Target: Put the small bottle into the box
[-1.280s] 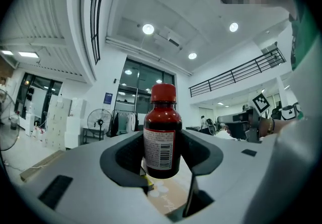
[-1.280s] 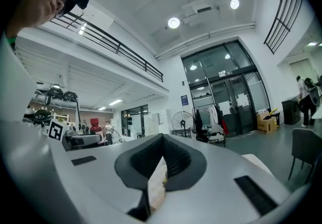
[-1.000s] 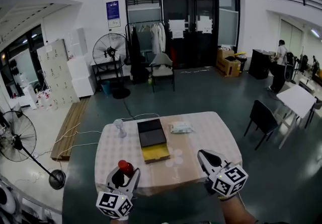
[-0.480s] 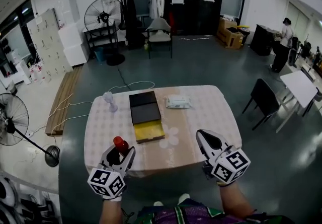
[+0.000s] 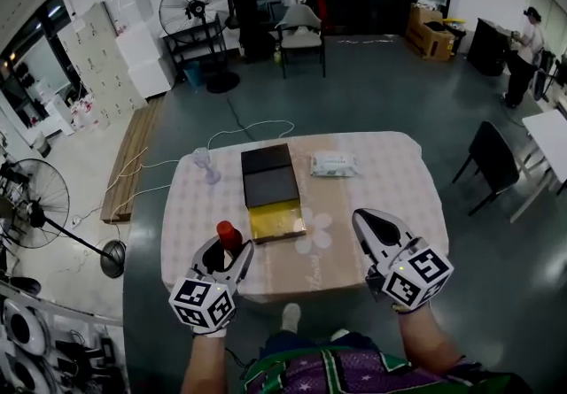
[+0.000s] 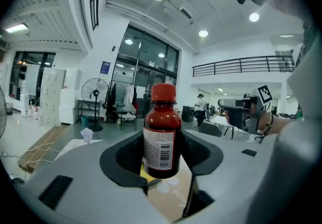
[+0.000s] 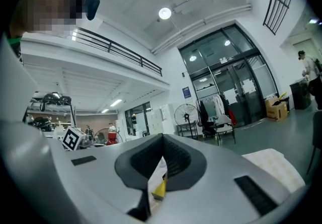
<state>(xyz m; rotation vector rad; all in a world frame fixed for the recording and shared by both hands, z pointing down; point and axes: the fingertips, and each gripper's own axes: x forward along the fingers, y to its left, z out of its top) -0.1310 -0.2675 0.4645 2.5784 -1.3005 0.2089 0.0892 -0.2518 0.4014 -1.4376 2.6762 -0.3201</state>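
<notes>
The left gripper (image 5: pixel 230 252), at the lower left of the head view, pinches the bottle (image 6: pixel 160 135) by its body, upright, over the near edge of the table (image 5: pixel 381 180). The right gripper (image 5: pixel 374 228) is pressed together on nothing. The box (image 5: pixel 273 197) lies open at the centre, up and right of the bottle. I think the bottle should be carried over the yellow part and lowered well before the jaws let go.

Grips the small bottle (image 6: pixel 161 137) upright between the fingers (image 6: pixel 204 153) of the left gripper (image 5: pixel 230 251), at near left. Holds the right gripper (image 5: pixel 364 220) at near right, fingers pressed together on nothing. Extends left forearm (image 5: pixel 202 361) and right forearm (image 5: pixel 434 343) toward the far side.
</notes>
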